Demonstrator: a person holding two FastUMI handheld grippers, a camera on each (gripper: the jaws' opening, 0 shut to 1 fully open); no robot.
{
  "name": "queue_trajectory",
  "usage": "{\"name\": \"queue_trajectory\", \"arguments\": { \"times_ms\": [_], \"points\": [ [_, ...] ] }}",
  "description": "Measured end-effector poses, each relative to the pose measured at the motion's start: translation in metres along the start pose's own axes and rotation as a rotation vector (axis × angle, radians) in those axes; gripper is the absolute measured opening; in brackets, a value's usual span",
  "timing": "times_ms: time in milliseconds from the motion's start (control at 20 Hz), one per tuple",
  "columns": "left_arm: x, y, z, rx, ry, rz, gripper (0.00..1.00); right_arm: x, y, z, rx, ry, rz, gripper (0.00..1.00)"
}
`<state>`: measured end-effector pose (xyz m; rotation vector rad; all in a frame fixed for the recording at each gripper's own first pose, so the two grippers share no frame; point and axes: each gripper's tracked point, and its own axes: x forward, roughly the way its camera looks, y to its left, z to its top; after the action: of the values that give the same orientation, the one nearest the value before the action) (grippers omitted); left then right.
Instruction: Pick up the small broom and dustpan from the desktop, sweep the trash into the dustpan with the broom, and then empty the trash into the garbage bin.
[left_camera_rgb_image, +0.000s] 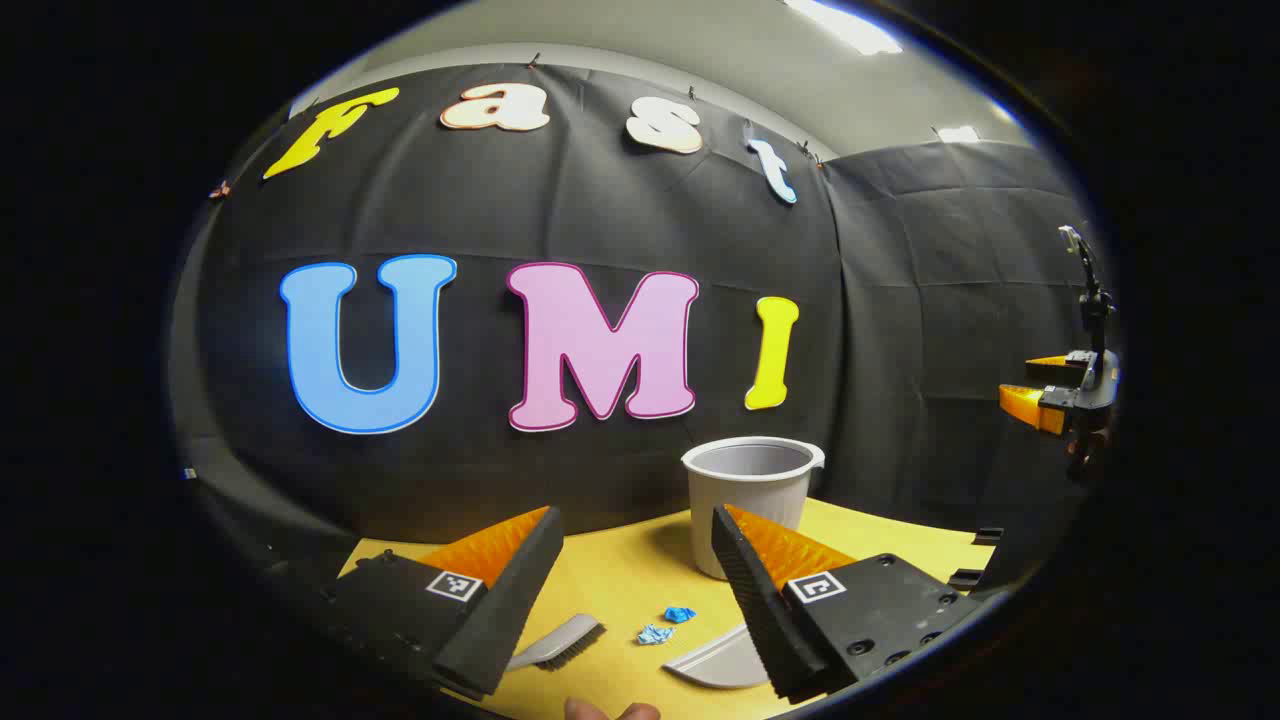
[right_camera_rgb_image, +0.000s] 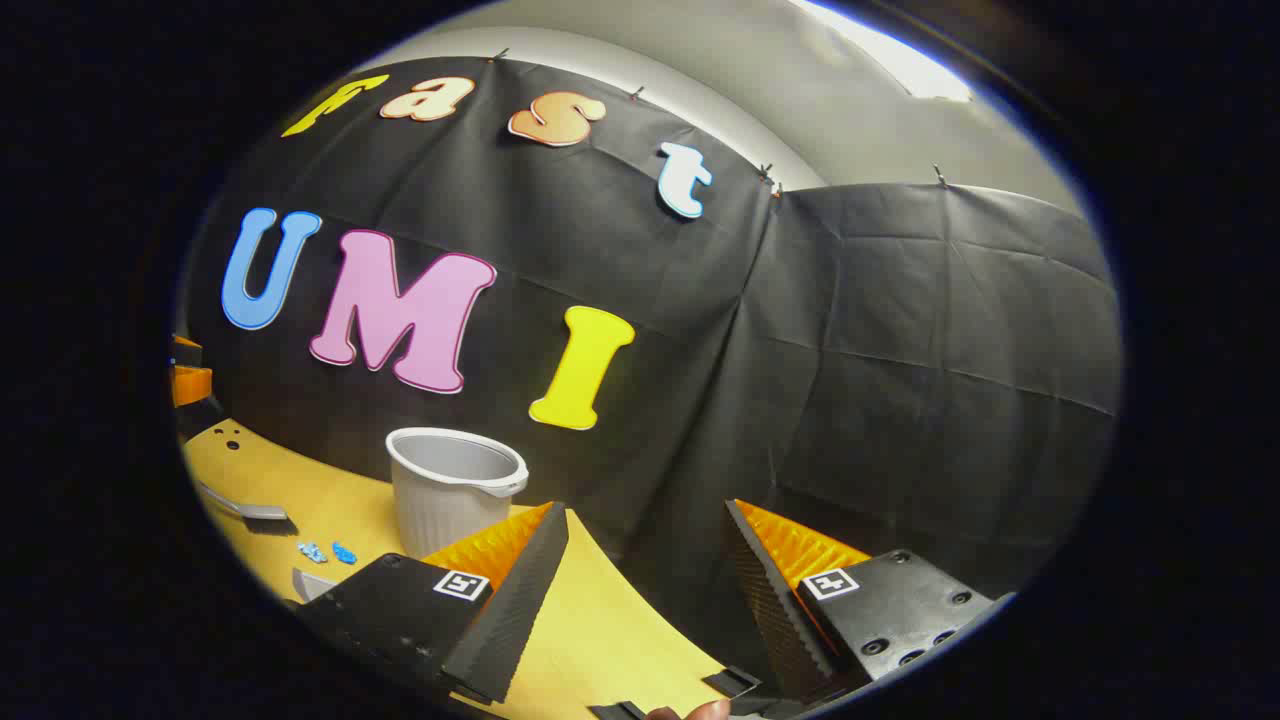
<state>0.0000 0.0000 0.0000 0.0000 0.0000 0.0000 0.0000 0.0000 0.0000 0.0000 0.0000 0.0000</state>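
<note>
My left gripper (left_camera_rgb_image: 636, 512) hangs open above the yellow desktop (left_camera_rgb_image: 620, 575) with nothing between its fingers. Below it lie a small grey broom (left_camera_rgb_image: 560, 644), two crumpled blue bits of trash (left_camera_rgb_image: 665, 626) and a grey dustpan (left_camera_rgb_image: 716, 662), partly hidden by my right-hand finger. A grey garbage bin (left_camera_rgb_image: 750, 488) stands upright behind them. My right gripper (right_camera_rgb_image: 646, 507) is open and empty, off the desk's right end. Its view has the bin (right_camera_rgb_image: 455, 490) at centre left, with the broom (right_camera_rgb_image: 245, 512), trash (right_camera_rgb_image: 326, 552) and a corner of the dustpan (right_camera_rgb_image: 306, 582) farther left.
The booth's black cloth wall closes in right behind the desk and on the right. The right gripper (left_camera_rgb_image: 1050, 395) appears at the far right of the left gripper view, held high. A fingertip of a hand (left_camera_rgb_image: 610, 711) peeks in at the bottom edge.
</note>
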Motion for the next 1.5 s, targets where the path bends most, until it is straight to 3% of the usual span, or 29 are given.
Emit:
{"name": "queue_trajectory", "arguments": {
  "times_ms": [850, 950, 1200, 1500],
  "points": [
    [-0.016, 0.027, -0.005, 0.005, 0.039, 0.082, 0.95, -0.038, 0.173, -0.003, -0.019, 0.076, 0.383, 0.97],
    [-0.017, 0.028, -0.006, 0.01, 0.056, 0.09, 0.95, -0.047, 0.195, -0.029, -0.026, 0.198, 0.459, 0.97],
    [-0.017, 0.039, -0.018, -0.002, 0.1, 0.126, 0.93, -0.111, 0.244, -0.136, -0.061, 0.682, 0.691, 0.97],
    [-0.03, 0.056, -0.036, 0.027, 0.123, 0.142, 0.93, -0.13, 0.286, -0.242, -0.028, 1.098, 0.687, 0.96]
  ]
}}
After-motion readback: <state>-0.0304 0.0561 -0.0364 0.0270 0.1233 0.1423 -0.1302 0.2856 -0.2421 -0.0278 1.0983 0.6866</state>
